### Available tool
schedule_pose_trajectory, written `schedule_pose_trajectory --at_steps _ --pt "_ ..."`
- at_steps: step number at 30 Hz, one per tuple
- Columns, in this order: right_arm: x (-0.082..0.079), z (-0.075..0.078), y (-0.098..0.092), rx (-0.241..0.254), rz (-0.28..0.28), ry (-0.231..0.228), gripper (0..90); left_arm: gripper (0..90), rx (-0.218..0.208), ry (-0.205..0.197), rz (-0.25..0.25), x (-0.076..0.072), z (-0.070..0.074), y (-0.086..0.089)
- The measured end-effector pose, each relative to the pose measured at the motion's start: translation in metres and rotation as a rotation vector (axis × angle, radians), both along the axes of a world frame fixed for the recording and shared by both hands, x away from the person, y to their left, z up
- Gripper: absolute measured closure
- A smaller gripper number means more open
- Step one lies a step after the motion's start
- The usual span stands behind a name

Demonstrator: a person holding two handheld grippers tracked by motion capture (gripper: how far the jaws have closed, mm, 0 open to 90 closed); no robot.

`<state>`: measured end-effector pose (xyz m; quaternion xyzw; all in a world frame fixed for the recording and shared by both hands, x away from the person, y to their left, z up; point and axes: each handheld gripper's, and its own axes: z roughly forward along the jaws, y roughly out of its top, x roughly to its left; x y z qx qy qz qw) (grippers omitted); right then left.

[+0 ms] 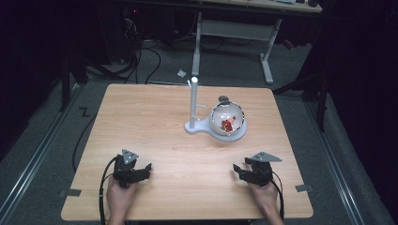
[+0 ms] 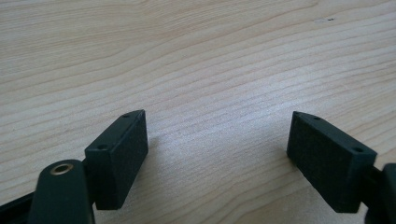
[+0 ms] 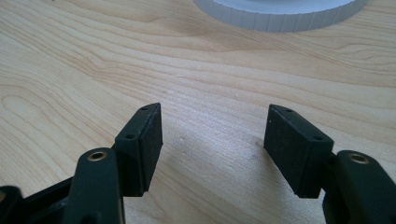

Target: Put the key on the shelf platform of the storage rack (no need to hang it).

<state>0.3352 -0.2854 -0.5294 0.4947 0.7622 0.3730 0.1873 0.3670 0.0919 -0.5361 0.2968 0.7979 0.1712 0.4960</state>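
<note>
A shiny metal bowl [image 1: 228, 119] with something red inside sits on the round base of a white stand [image 1: 193, 105] past the middle of the wooden table [image 1: 155, 122]. My left gripper [image 1: 146, 169] rests low near the table's front left, held in a hand, jaws wide apart over bare wood [image 2: 217, 140]. My right gripper [image 1: 237, 171] lies near the front right, jaws apart with nothing between them [image 3: 212, 140]. The ribbed white rim of the stand's base [image 3: 280, 14] lies ahead of it in the right gripper view.
The floor beyond the table holds a white desk frame [image 1: 267, 51], cables [image 1: 141, 61] and dark equipment. Grey tape marks [image 1: 304, 188] sit on the table's front corners. Bare wood stretches between the grippers and the stand.
</note>
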Motion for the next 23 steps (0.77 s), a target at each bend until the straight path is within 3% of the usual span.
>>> schedule_pose_trajectory --at_steps 3,11,23 --pt "0.001 -0.001 0.003 -0.030 0.006 0.016 36.3 20.8 -0.001 0.001 0.002 0.000 0.000 0.000" --pt "-0.001 -0.002 0.011 -0.117 0.009 -0.006 34.7 20.8 0.000 0.000 0.000 0.000 0.000 0.000" --pt "-0.001 -0.002 0.012 -0.114 0.011 -0.002 34.0 20.8 -0.001 0.000 -0.001 0.000 0.000 0.000"
